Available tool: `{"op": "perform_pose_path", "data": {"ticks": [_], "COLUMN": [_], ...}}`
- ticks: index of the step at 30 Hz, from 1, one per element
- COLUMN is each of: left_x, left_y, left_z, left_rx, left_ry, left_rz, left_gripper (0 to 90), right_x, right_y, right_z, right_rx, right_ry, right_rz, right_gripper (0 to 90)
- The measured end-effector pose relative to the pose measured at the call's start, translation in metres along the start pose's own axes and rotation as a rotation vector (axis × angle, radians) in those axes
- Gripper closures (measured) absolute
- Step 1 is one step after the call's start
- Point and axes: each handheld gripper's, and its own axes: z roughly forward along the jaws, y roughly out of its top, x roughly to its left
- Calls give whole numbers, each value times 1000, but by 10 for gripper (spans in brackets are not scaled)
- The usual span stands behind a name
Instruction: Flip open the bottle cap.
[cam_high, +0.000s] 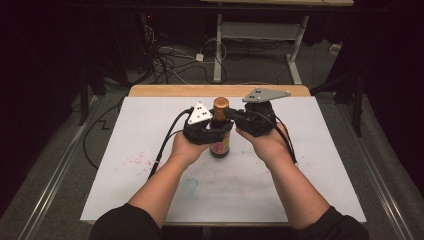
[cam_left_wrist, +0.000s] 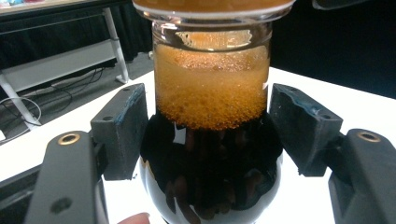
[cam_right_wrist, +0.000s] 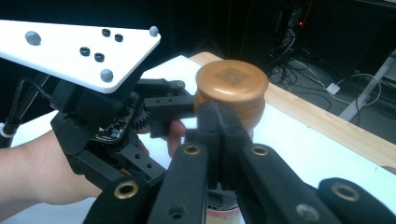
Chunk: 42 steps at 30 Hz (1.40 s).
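Dark curtains and a tangle of cables on the grey floor frame a white-topped table with a pale wooden far edge (cam_high: 150, 90), its surface marked with faint pink and blue stains. Upright near the middle stands a glass bottle of dark brown liquid with a foamy amber neck and a round copper-coloured cap (cam_high: 220, 131).

At the bottle's left, the left gripper (cam_high: 220, 131), black with a grey three-cornered plate on top, is held in the person's left hand (cam_high: 187, 147). In the left gripper view its two black pads (cam_left_wrist: 122, 128) press against the bottle (cam_left_wrist: 212, 116) on either side, where the shoulder narrows toward the neck, so it is clamped on the glass.

On the bottle's other side, the right gripper (cam_high: 231, 114), carried in the right hand (cam_high: 267, 142), points its tips at the neck just below the cap. In the right gripper view its jaws meet with no gap between them, right in front of the copper cap (cam_right_wrist: 231, 79); they grasp nothing that can be made out, and whether the tips touch the cap I cannot tell.
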Motion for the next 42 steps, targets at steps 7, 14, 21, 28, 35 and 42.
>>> {"op": "perform_pose_path", "data": {"ticks": [7, 14, 21, 28, 35, 42], "left_x": [2, -3, 0, 0, 1, 1], "left_y": [1, -1, 1, 1, 0, 0], "left_z": [0, 2, 1, 1, 0, 0], "left_rx": [2, 25, 17, 12, 9, 9], "left_ry": [-5, -16, -13, -15, -17, -17], "left_rz": [-4, 35, 13, 8, 6, 3], "left_gripper": [294, 291, 289, 289, 288, 287], "right_x": [1, 5, 5, -1, -1, -3], "right_y": [2, 27, 24, 9, 3, -5], "right_z": [1, -14, -19, -12, -12, -11], "right_rx": [6, -161, -123, -89, -70, -58], "right_ry": [-2, -1, -11, -2, 10, 14], "right_rz": [7, 48, 14, 28, 22, 27], "right_gripper": [900, 900, 900, 900, 900, 900]}}
